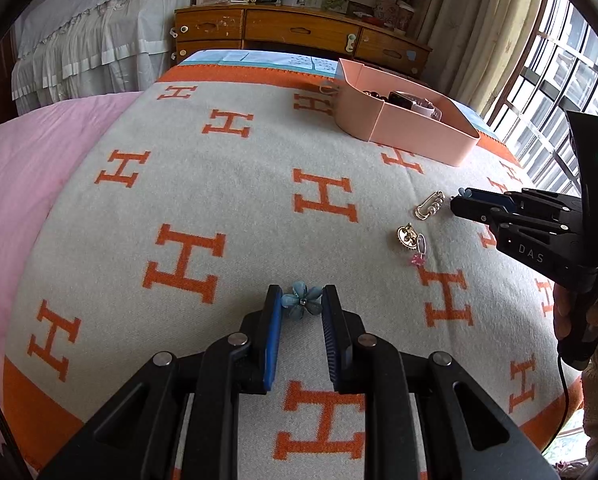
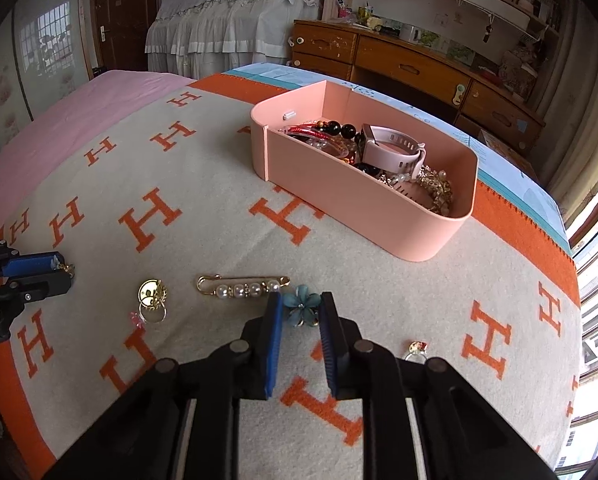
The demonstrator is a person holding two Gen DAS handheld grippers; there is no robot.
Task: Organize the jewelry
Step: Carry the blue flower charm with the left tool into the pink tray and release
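1. The left gripper [image 1: 301, 300] hangs low over a bed covered by a grey blanket [image 1: 235, 184] with orange H letters.
2. A blue flower earring [image 1: 301, 301] sits between the left fingertips. Both pads touch its petals, so the fingers are pinching it near their tips.
3. In the right wrist view, that earring shows only as a small gold piece at the left gripper's tip.
4. The right gripper [image 2: 300, 307] holds a second blue flower earring [image 2: 300, 306] the same way. Its fingers close on the petals from both sides, with the flower at their far end.
5. A gold pin with four pearls [image 2: 243, 285] lies on the blanket just left of the right gripper's tips. It is near them; I cannot tell whether it touches.
6. A gold round charm [image 2: 151, 293] with a ring and a pink bead lies further left, between the two grippers.
7. A small ring [image 2: 416, 349] lies to the right of the right gripper.
8. A pink tray [image 2: 363, 216] stands on the blanket well beyond both grippers. It holds a pink watch [image 2: 391, 148], dark beads and gold pieces.
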